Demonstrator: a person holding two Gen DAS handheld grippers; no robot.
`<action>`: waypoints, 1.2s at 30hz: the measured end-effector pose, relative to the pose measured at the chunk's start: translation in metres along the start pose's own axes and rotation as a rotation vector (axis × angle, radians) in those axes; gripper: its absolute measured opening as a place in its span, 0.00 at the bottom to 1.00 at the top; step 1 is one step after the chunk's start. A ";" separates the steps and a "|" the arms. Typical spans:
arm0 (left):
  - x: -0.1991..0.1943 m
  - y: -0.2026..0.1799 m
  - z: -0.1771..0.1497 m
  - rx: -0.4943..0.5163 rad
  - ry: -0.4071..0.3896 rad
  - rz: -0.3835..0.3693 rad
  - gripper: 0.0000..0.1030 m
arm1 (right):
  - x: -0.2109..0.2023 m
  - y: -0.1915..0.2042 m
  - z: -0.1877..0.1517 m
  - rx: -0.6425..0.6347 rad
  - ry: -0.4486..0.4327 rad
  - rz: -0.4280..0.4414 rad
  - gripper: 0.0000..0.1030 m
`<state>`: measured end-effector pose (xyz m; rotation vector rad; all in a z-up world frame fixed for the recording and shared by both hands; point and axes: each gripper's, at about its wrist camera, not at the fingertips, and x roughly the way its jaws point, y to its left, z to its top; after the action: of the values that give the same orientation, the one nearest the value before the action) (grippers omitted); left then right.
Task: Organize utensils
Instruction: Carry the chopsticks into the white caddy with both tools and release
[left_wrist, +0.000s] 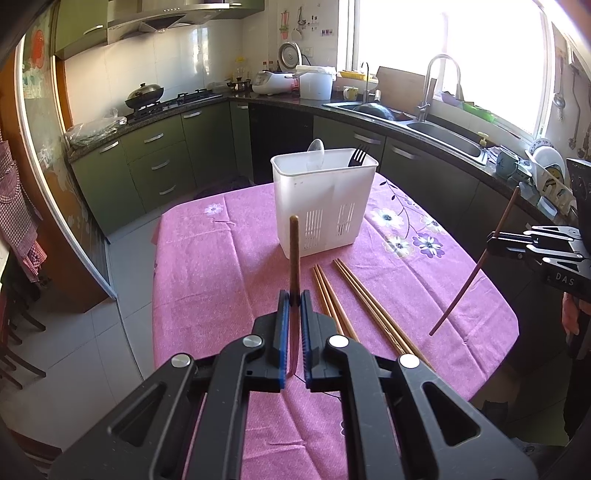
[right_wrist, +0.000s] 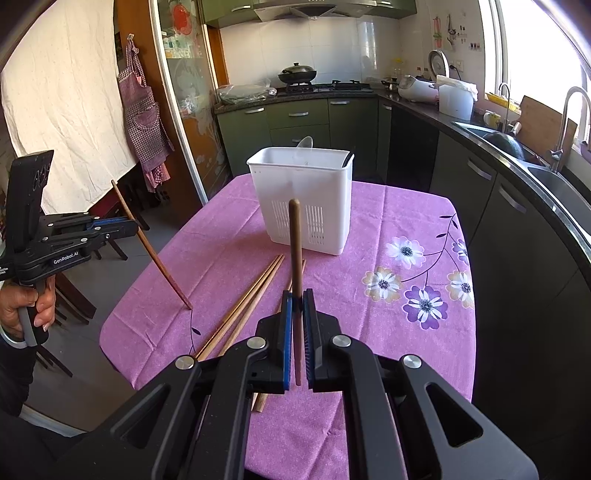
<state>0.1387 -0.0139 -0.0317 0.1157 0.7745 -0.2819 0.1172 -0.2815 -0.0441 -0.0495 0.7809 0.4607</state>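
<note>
Both grippers, left gripper (left_wrist: 294, 297) and right gripper (right_wrist: 297, 299), are clamped tight on one upright chopstick (left_wrist: 294, 254) each, short of the white utensil holder (left_wrist: 325, 201) ahead of the jaws, where thin sticks could pivot and miss the rim.

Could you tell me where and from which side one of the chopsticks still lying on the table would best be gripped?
Probably near the middle of its shaft, coming from above with the fingers straddling it crosswise. The loose chopsticks lie flat on the pink tablecloth in tight pairs, touching, so one needs separating first. Both grippers are already shut on a chopstick: left gripper, right gripper.
</note>
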 end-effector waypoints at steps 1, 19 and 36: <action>0.000 -0.001 0.001 0.002 0.000 -0.001 0.06 | 0.000 0.001 0.002 -0.004 -0.002 0.002 0.06; -0.029 -0.009 0.040 0.034 -0.056 -0.054 0.06 | -0.029 0.000 0.068 -0.023 -0.083 0.017 0.06; -0.023 -0.023 0.193 0.075 -0.308 -0.022 0.06 | 0.020 -0.037 0.228 0.071 -0.269 -0.006 0.06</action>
<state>0.2466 -0.0705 0.1217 0.1305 0.4597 -0.3410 0.2968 -0.2595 0.1001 0.0751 0.5316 0.4231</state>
